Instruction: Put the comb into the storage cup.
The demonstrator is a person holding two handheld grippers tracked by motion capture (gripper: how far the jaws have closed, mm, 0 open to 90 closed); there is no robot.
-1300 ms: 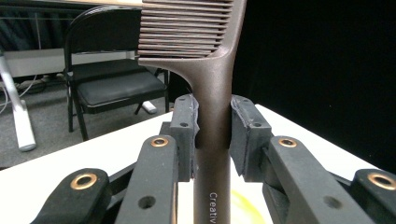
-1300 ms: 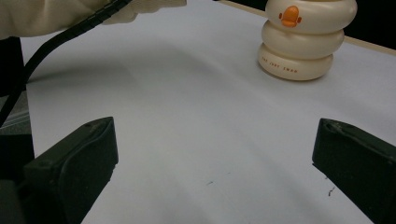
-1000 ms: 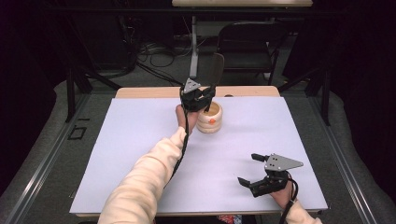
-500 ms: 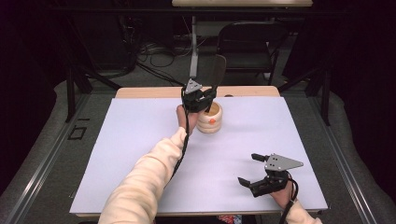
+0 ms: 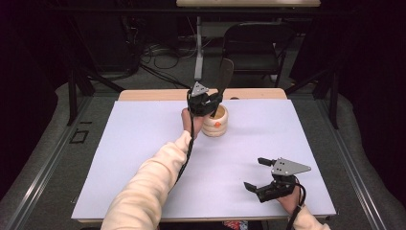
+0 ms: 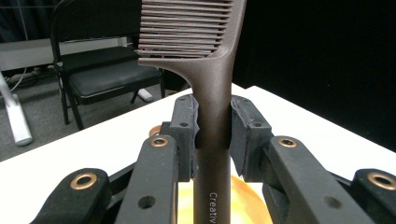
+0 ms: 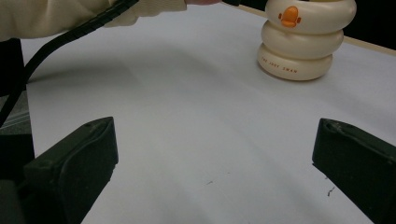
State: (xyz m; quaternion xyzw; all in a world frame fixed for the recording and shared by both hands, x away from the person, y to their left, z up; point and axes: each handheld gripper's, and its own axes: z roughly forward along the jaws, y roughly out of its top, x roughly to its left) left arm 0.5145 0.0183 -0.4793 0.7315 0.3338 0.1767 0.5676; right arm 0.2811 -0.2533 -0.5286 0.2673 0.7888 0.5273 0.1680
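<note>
Two black pads of the left gripper (image 6: 212,128) clench a brown comb (image 6: 212,93) upright above the cream ringed holder (image 5: 215,122), insertion seemingly unfinished, while the right gripper (image 5: 254,173) rests released, well apart.

I'm working in what is looking like a lab: black drapes are hanging around my white-covered table (image 5: 143,143), cables (image 5: 158,50) trailing by a folding chair (image 5: 253,40) beyond.

A white table surface (image 5: 143,158) occupies the centre. Beyond its far edge stands a black folding chair (image 5: 253,45). Left of the chair, cables (image 5: 158,50) lie on the grey floor (image 5: 364,139).
</note>
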